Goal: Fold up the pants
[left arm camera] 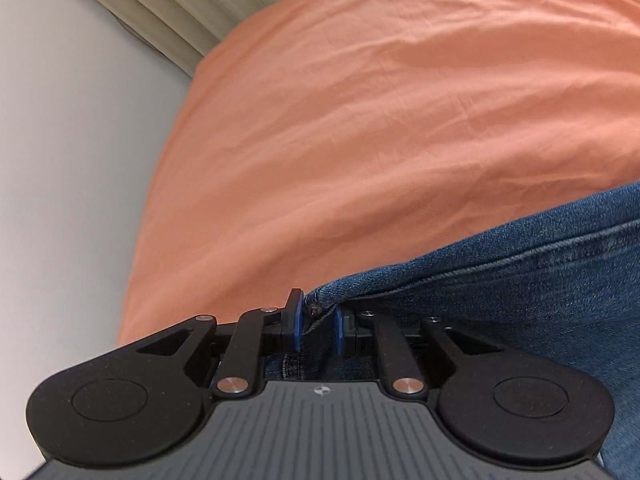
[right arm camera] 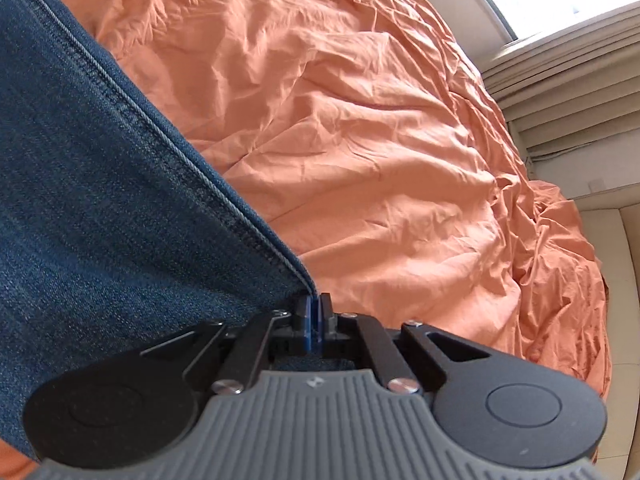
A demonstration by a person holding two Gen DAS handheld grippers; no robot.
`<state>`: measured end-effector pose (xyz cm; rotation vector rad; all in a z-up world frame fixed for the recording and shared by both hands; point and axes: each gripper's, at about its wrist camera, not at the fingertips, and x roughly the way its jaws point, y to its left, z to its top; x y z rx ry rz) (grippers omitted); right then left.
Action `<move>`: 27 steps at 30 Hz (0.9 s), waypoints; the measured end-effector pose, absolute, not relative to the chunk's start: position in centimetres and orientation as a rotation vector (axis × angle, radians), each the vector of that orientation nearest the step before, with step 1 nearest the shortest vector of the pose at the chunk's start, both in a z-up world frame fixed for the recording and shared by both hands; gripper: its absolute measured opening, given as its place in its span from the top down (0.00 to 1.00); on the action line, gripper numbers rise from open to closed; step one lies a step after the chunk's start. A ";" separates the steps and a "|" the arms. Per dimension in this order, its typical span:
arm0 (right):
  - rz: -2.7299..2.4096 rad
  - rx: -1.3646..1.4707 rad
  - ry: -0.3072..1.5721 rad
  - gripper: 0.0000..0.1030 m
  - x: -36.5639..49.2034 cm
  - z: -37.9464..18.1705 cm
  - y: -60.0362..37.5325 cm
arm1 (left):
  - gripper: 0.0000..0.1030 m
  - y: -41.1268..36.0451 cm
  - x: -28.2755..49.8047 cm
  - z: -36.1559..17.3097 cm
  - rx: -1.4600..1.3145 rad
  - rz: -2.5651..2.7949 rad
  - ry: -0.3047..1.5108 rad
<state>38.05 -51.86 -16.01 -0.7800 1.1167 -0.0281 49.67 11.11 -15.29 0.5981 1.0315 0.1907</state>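
Note:
The pants are blue denim jeans (left arm camera: pixel 520 280). In the left wrist view they stretch from the gripper to the right over an orange bedsheet (left arm camera: pixel 360 120). My left gripper (left arm camera: pixel 318 320) is shut on a corner of the jeans, with the blue pads pinching a bunched seam. In the right wrist view the jeans (right arm camera: pixel 100 200) hang taut to the left, their stitched seam running up and left. My right gripper (right arm camera: pixel 314 312) is shut on that edge of the jeans, pads nearly together.
The wrinkled orange sheet (right arm camera: pixel 380 140) covers the bed below both grippers. A white wall (left arm camera: pixel 60 160) and beige curtain (left arm camera: pixel 160 0) lie left. A window and ledge (right arm camera: pixel 560 40) and pale floor (right arm camera: pixel 624 280) lie right of the bed.

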 end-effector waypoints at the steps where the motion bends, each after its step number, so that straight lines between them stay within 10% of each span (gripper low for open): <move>1: -0.022 -0.779 1.130 1.00 38.4 -16.6 -51.8 | 0.83 11.1 50.0 -15.9 0.605 0.187 1.037; 10: -0.090 -0.711 1.126 0.92 38.5 -16.9 -51.9 | 0.70 10.7 48.6 -17.0 0.722 0.172 1.008; 14: -0.153 -0.655 1.060 0.42 36.4 -14.0 -51.0 | 0.00 10.6 46.6 -13.6 0.690 0.130 0.943; 27: -0.031 -0.097 0.910 0.42 24.3 -10.6 -39.5 | 0.08 21.5 35.7 -4.9 0.008 0.150 0.845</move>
